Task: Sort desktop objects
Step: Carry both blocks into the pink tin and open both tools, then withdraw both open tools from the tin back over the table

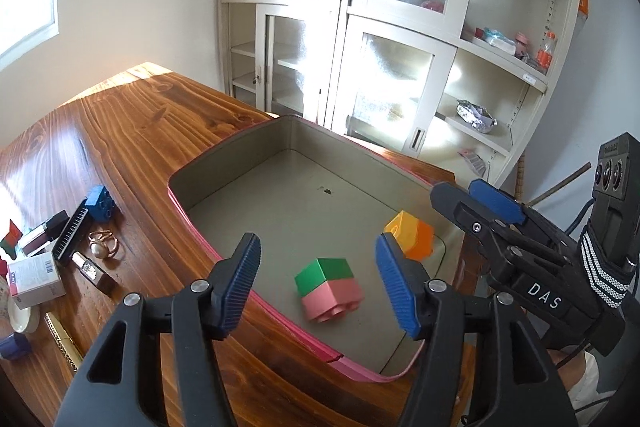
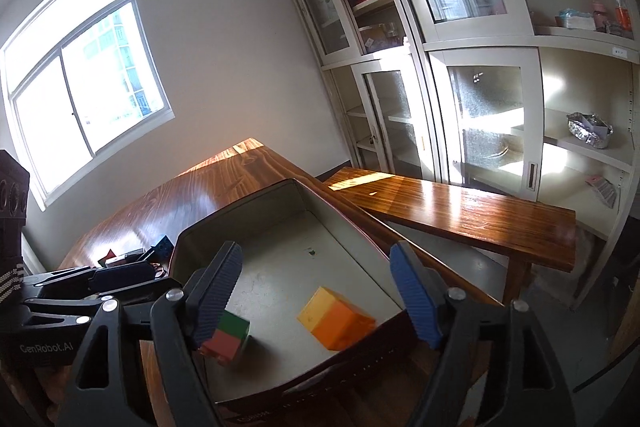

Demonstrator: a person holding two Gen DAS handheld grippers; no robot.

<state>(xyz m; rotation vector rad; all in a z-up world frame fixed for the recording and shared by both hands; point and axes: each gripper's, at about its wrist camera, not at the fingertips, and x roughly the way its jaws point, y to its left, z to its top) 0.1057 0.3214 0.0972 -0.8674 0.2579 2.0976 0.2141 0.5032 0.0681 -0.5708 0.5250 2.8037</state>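
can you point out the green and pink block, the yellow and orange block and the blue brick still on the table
green and pink block (image 1: 328,283), left wrist view, on the seam between its green and pink halves
yellow and orange block (image 1: 411,234), left wrist view, on its orange side
blue brick (image 1: 101,202), left wrist view, on its studded face

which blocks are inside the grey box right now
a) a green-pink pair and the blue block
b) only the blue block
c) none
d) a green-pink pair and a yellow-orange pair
d: the green-pink pair and the yellow-orange pair lie on the floor of the grey box; the blue block sits outside on the table.
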